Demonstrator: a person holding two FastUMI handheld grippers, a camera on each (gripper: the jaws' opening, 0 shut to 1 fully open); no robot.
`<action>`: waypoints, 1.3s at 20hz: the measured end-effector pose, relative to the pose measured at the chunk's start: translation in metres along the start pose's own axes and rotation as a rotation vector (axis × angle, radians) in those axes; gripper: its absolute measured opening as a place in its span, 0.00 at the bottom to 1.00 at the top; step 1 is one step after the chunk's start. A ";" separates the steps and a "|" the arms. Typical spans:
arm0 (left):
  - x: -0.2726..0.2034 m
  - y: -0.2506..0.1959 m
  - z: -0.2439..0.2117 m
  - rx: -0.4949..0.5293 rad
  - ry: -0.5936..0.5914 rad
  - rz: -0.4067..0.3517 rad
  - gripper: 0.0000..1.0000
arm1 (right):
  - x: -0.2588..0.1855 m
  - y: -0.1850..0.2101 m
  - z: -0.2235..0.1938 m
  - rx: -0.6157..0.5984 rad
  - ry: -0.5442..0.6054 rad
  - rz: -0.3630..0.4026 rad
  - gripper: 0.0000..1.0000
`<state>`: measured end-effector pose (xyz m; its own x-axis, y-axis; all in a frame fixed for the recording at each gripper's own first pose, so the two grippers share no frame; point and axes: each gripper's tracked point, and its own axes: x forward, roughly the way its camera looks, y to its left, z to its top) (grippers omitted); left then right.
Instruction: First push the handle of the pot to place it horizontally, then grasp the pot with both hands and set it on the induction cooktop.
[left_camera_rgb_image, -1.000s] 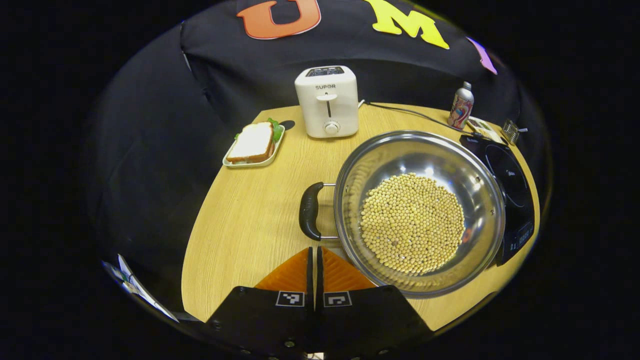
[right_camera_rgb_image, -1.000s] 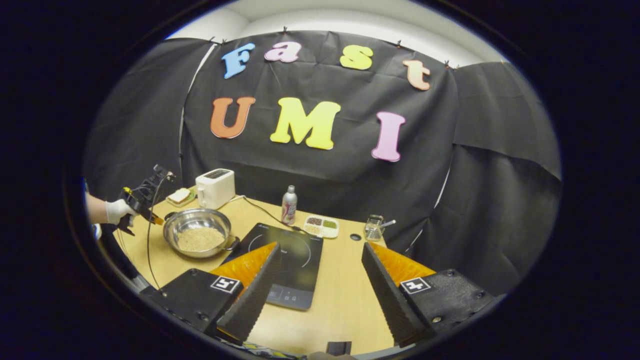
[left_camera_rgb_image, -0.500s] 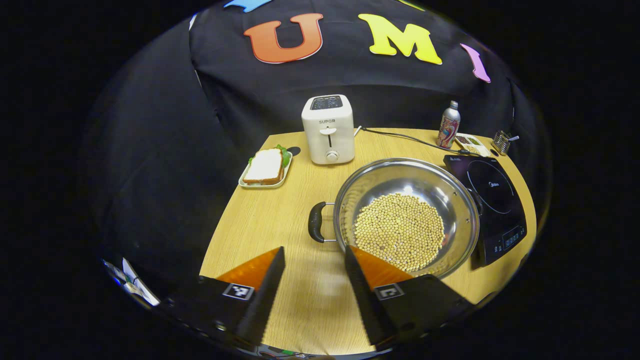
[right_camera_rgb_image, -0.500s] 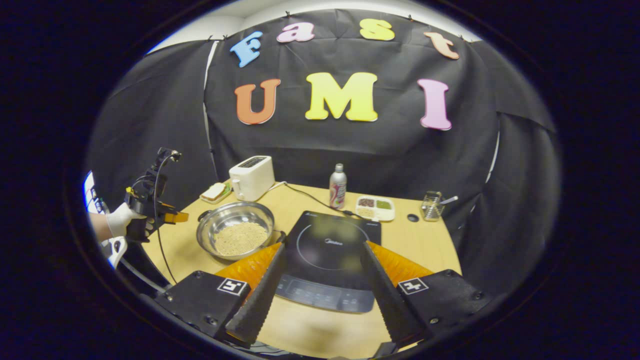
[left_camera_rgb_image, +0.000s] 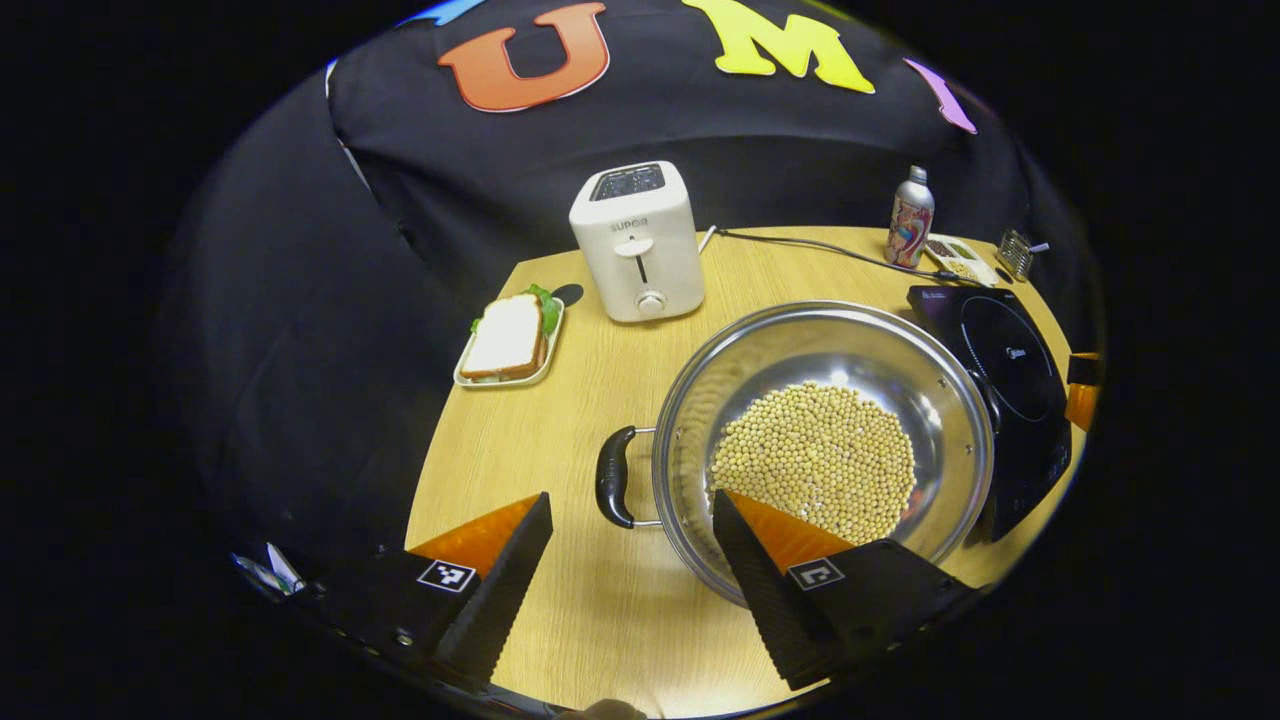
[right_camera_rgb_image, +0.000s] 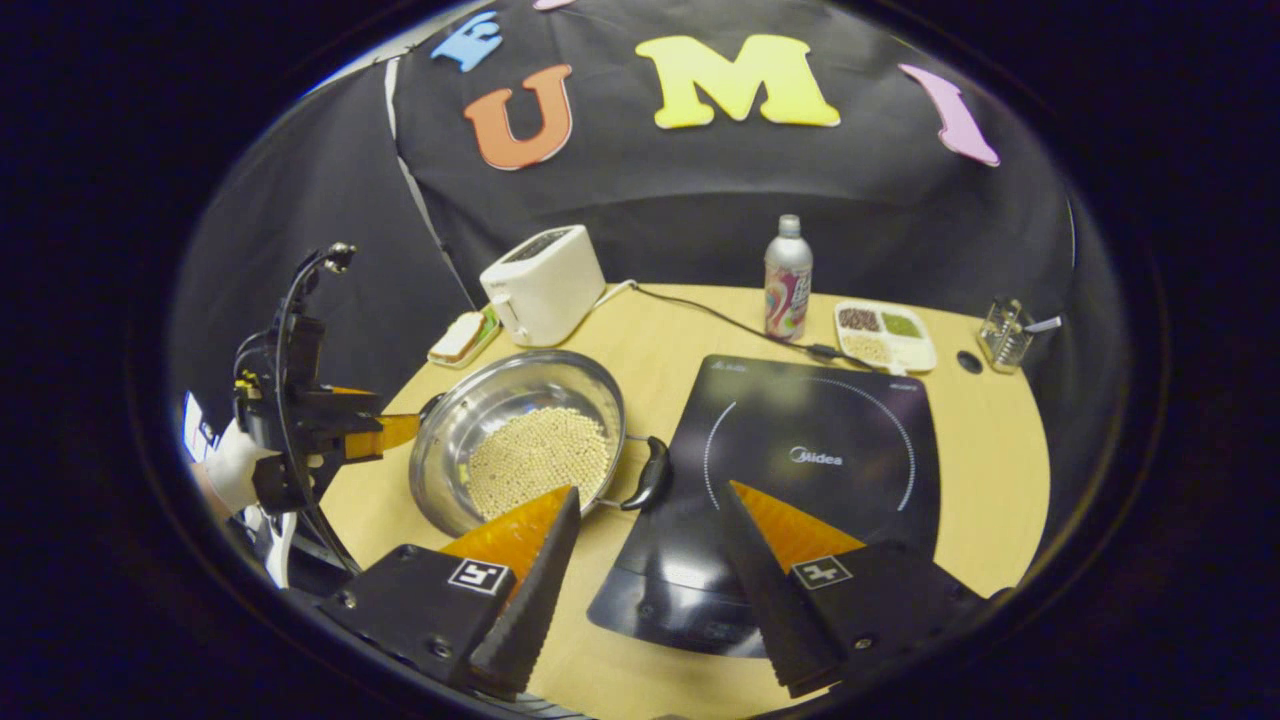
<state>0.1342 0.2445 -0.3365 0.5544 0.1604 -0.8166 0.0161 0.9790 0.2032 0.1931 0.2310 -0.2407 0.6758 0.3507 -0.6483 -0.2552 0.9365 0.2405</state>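
Left tongs (left_camera_rgb_image: 632, 545): fingers wide apart, empty, above the bench (left_camera_rgb_image: 520, 440) just short of the pot's left handle (left_camera_rgb_image: 613, 476); its right finger overlaps the near rim in the left gripper view. In the right gripper view the same tongs (right_camera_rgb_image: 385, 432) sit at the pot's far side, held by a gloved hand (right_camera_rgb_image: 232, 470).

Right tongs (right_camera_rgb_image: 650, 530): fingers wide apart, empty, aimed at the pot's right handle (right_camera_rgb_image: 648, 473), which lies in the gap between the fingers, not gripped.

Pot (left_camera_rgb_image: 825, 440): steel, holds a layer of pale beans (left_camera_rgb_image: 815, 460), stands on the bench immediately left of the cooktop (right_camera_rgb_image: 800, 470). The right handle overlaps the cooktop's left edge; contact cannot be told. The two handles point left and right.

Farther back: toaster (left_camera_rgb_image: 635, 240) behind the pot, its cord (left_camera_rgb_image: 820, 245) running right; sandwich (left_camera_rgb_image: 503, 340) on a tray at far left; bottle (right_camera_rgb_image: 787, 278), divided dish (right_camera_rgb_image: 885, 335) and small glass holder (right_camera_rgb_image: 1003, 335) behind the cooktop.
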 end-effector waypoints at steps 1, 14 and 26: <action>0.008 0.000 -0.002 0.004 0.019 -0.003 0.97 | 0.014 0.002 -0.002 0.014 0.023 0.003 0.82; 0.070 -0.009 -0.013 0.036 0.217 -0.082 0.81 | 0.091 0.007 -0.016 0.133 0.235 -0.041 0.84; 0.074 -0.013 -0.017 -0.071 0.327 -0.161 0.80 | 0.096 -0.002 -0.013 0.165 0.287 -0.074 0.63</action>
<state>0.1610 0.2454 -0.4086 0.2537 0.0240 -0.9670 0.0171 0.9994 0.0293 0.2500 0.2625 -0.3128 0.4602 0.2890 -0.8395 -0.0815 0.9553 0.2842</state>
